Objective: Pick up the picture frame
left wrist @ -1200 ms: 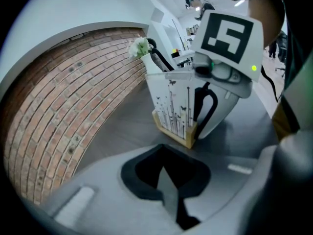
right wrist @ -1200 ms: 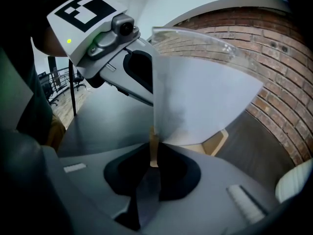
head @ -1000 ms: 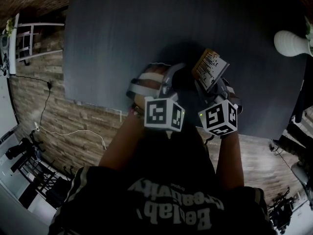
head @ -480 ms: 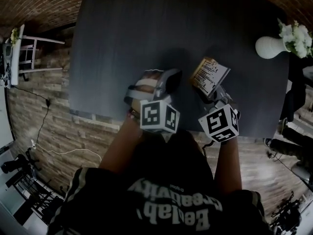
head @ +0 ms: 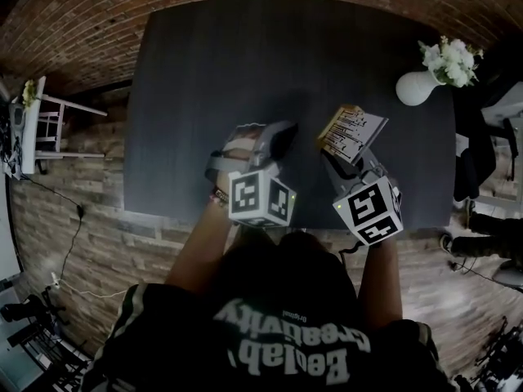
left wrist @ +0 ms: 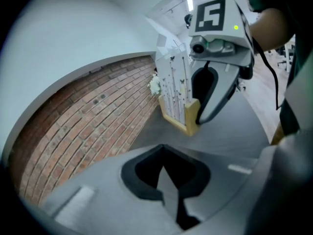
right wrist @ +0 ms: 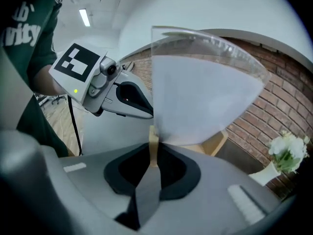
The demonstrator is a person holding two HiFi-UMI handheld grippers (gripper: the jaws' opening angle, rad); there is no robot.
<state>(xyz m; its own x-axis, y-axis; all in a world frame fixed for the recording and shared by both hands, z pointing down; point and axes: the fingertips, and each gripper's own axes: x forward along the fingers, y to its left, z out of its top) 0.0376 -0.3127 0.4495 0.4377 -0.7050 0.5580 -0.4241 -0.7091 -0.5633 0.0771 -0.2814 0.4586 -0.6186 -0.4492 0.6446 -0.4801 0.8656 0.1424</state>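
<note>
Right gripper [right wrist: 150, 153] clamps the picture frame [right wrist: 195, 92] by its wooden edge. Left gripper [left wrist: 168, 177], beside the frame, is closed on nothing. Frame judged light, rigid, with a fragile pane.

Frame [head: 351, 132]: print too small to read in the head view, 7 o'clock corner hidden under the right gripper [head: 337, 160], right part covered by that gripper in the left gripper view; vase [right wrist: 268, 173] cut off at 4 o'clock in the right gripper view.
</note>
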